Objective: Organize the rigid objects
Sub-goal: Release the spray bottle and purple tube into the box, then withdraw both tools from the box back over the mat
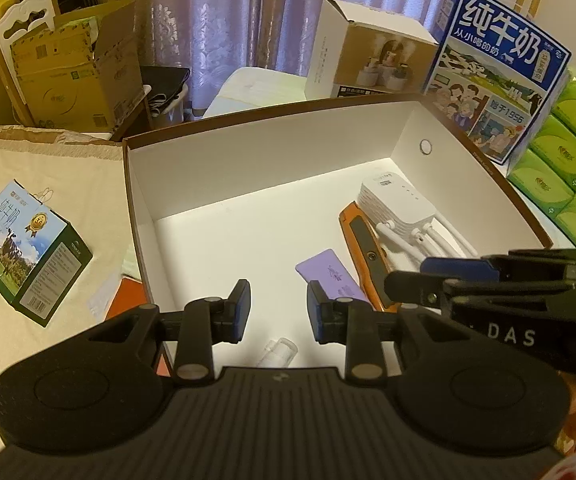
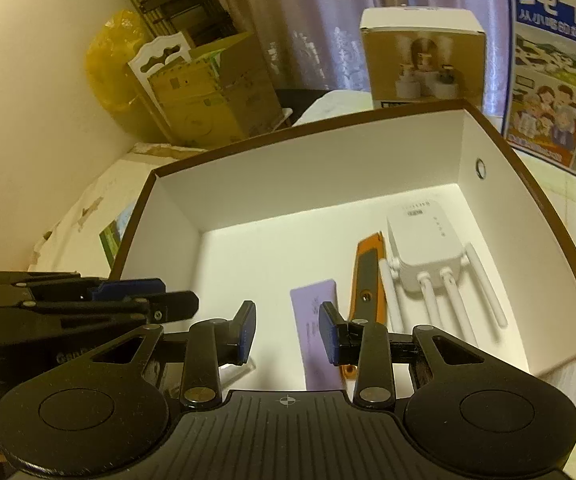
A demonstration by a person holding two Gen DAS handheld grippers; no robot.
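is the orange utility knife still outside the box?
No. The orange utility knife lies inside the white box, beside the router.

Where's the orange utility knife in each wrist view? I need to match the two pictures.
Left wrist: orange utility knife lies right of centre on the box floor, left of the white router.
Right wrist: knife sits centre-right, again left of the router.
Shared landmark: purple card.

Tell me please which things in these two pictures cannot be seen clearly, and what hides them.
- Small clear bottle, left wrist view: the gripper body covers its lower part.
- Purple card, right wrist view: print too small to read; the right gripper covers its near end.
- Orange utility knife, left wrist view: the right gripper's finger crosses its near end.
- Small milk carton, right wrist view: mostly behind the white box's wall.
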